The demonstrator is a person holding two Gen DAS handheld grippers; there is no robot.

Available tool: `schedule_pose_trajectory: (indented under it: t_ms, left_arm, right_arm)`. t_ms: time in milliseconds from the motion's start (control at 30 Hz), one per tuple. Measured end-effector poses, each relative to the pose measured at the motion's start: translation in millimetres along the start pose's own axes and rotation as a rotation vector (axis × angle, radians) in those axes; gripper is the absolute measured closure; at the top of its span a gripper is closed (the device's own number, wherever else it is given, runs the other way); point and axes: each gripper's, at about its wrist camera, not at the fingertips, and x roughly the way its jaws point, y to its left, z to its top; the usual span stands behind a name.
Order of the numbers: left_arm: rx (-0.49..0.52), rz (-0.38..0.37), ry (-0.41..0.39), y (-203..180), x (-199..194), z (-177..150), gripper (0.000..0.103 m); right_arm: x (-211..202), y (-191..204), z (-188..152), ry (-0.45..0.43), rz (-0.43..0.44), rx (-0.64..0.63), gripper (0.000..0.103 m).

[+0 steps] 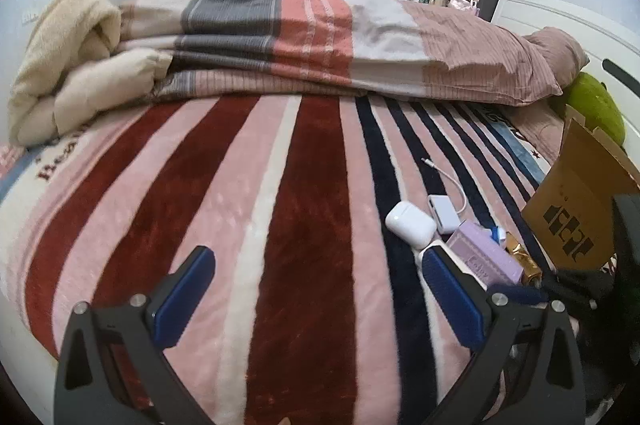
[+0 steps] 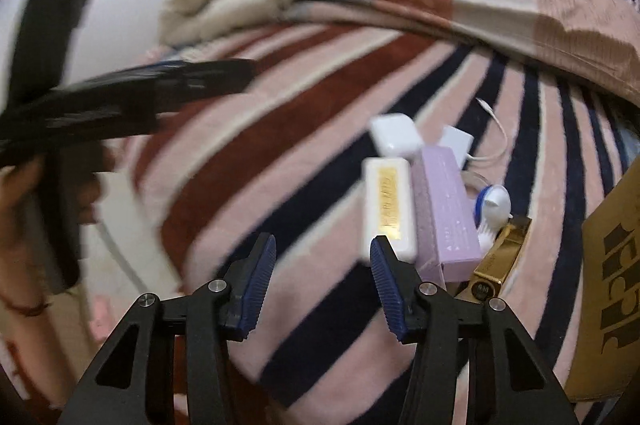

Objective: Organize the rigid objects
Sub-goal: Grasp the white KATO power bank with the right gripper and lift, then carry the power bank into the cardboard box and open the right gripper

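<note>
A cluster of small items lies on the striped blanket [image 2: 280, 145]: a white box with a gold label [image 2: 386, 209], a purple box [image 2: 448, 209], a white earbud case [image 2: 394, 135], a white adapter with cable [image 2: 456, 141], a blue-and-white brush [image 2: 494, 203] and a gold tube [image 2: 500, 257]. My right gripper [image 2: 323, 243] is open just short of the white box, its right fingertip at the box's near end, nothing between the pads. My left gripper [image 1: 316, 257] is open over bare blanket, left of the earbud case [image 1: 410, 225] and purple box [image 1: 484, 257].
An open cardboard box [image 2: 612, 265] stands to the right of the items. A folded striped quilt [image 1: 320, 37] and a cream blanket [image 1: 68, 57] lie at the far end of the bed. A hand [image 2: 16, 205] holds the left gripper [image 2: 240, 75], blurred, at the left.
</note>
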Motion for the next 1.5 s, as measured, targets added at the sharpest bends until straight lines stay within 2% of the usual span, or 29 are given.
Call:
schedule_pose_trajectory:
  t_ms: [33,167,333,367,400,433,500,600,633,700,733,833,900,933,1100,1267,1367,1467,1500]
  left_arm:
    - [-0.001,-0.005,0.003,3.0,0.6,-1.6,0.0]
    - [-0.005,-0.037,0.023,9.5,3.5,-3.0,0.0]
    - [-0.026,-0.157,0.062,18.5,16.2,-2.8,0.0]
    - [-0.024,-0.17,0.078,19.0,20.8,-1.8,0.001]
    - [-0.02,-0.181,0.091,17.6,23.0,-1.3,0.001]
    - [-0.006,-0.203,0.11,14.4,26.3,0.0,0.001]
    - [0.026,-0.248,0.126,5.7,27.8,1.9,0.001]
    - [0.042,-0.338,0.135,-8.9,23.4,9.3,0.002]
    - [0.045,-0.38,0.127,-15.2,19.7,15.7,0.003]
    - [0.057,-0.438,0.111,-28.0,12.2,28.4,0.013]
    - [0.07,-0.462,0.101,-36.8,7.6,37.3,0.015]
    - [0.105,-0.538,0.084,-65.4,-3.2,63.3,0.038]
    - [0.112,-0.593,0.073,-81.1,-9.1,76.9,0.062]
    - [0.12,-0.635,0.066,-93.9,-12.3,86.1,0.068]
    - [0.207,-0.699,0.064,-162.3,-19.4,117.1,0.07]
    - [0.296,-0.764,0.139,-246.9,-3.7,138.3,0.07]
    - [0.33,-0.777,0.22,-289.4,13.9,145.0,0.07]
    - [0.395,-0.745,0.3,-321.6,33.9,144.7,0.069]
    - [0.411,-0.713,0.339,-330.6,43.1,144.3,0.069]
  right_arm:
    - [5.6,-2.7,2.5,0.009,-0.033,0.007,0.058]
    - [21.7,-14.3,12.9,0.029,-0.061,0.034,0.06]
    - [43.7,-11.0,20.5,0.098,-0.074,-0.016,0.06]
    - [46.8,-9.1,21.8,0.105,-0.087,-0.03,0.064]
    - [48.4,-8.1,22.7,0.11,-0.105,-0.043,0.072]
    - [48.5,-7.2,23.5,0.117,-0.104,-0.055,0.072]
    - [43.9,-6.3,23.7,0.108,-0.092,-0.069,0.072]
    - [27.3,-5.7,28.5,0.071,-0.029,-0.066,0.072]
    - [19.4,-4.4,31.0,0.051,-0.016,-0.07,0.072]
    - [-1.4,-1.1,37.9,0.002,0.011,-0.084,0.072]
    - [-13.3,-0.2,42.8,-0.03,0.035,-0.088,0.072]
    - [-53.3,-2.9,53.3,-0.113,0.081,-0.105,0.072]
    - [-81.6,-8.9,59.2,-0.168,0.081,-0.114,0.072]
    - [-91.2,-13.2,61.4,-0.185,0.076,-0.113,0.072]
    - [-141.2,-63.7,59.0,-0.249,0.042,-0.04,0.072]
    - [-184.5,-121.9,43.9,-0.259,-0.037,0.041,0.072]
    - [-198.0,-160.0,35.5,-0.21,-0.066,0.099,0.072]
    - [-193.4,-192.5,32.9,-0.12,-0.077,0.143,0.072]
    - [-186.4,-201.4,33.7,-0.076,-0.083,0.147,0.072]
